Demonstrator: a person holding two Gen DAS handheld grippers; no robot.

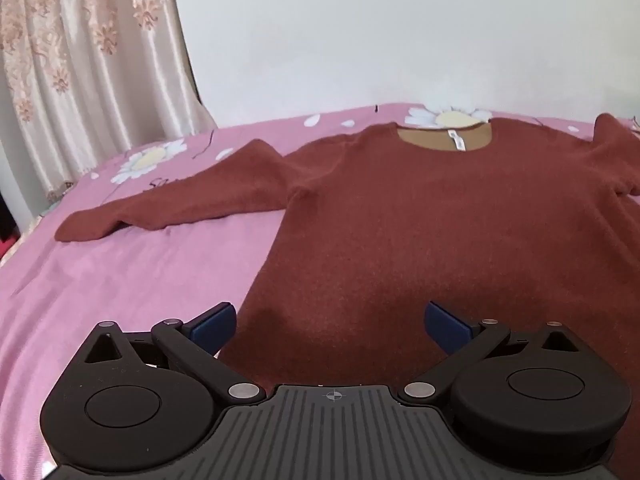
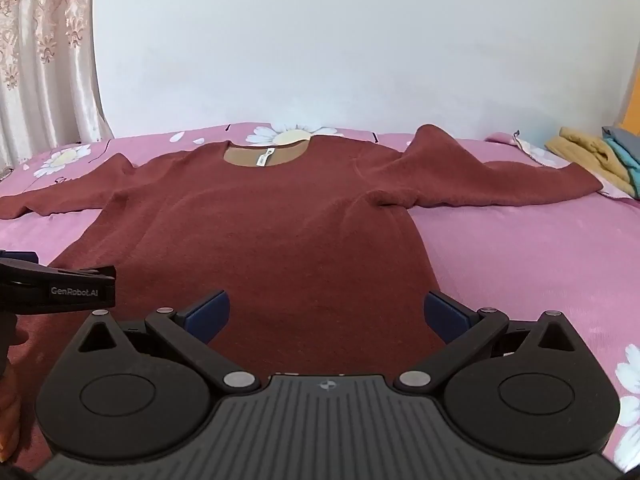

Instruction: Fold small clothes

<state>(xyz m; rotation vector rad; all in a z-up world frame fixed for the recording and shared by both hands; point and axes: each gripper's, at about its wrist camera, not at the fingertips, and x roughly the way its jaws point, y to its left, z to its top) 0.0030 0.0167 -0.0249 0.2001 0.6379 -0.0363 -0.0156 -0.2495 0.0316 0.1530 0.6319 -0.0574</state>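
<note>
A rust-red long-sleeved sweater (image 1: 420, 216) lies flat on the pink bed (image 1: 132, 272), neck away from me, both sleeves spread out to the sides. It also shows in the right wrist view (image 2: 280, 220). My left gripper (image 1: 330, 326) is open and empty over the sweater's lower left part, near its left edge. My right gripper (image 2: 326, 316) is open and empty over the lower right part, near its right edge. The left gripper's body (image 2: 56, 290) shows at the left of the right wrist view.
The bed sheet (image 2: 520, 264) is pink with white daisies. A pile of folded clothes (image 2: 596, 156) lies at the far right of the bed. A patterned curtain (image 1: 80, 64) hangs at the left. A white wall (image 2: 320, 40) stands behind the bed.
</note>
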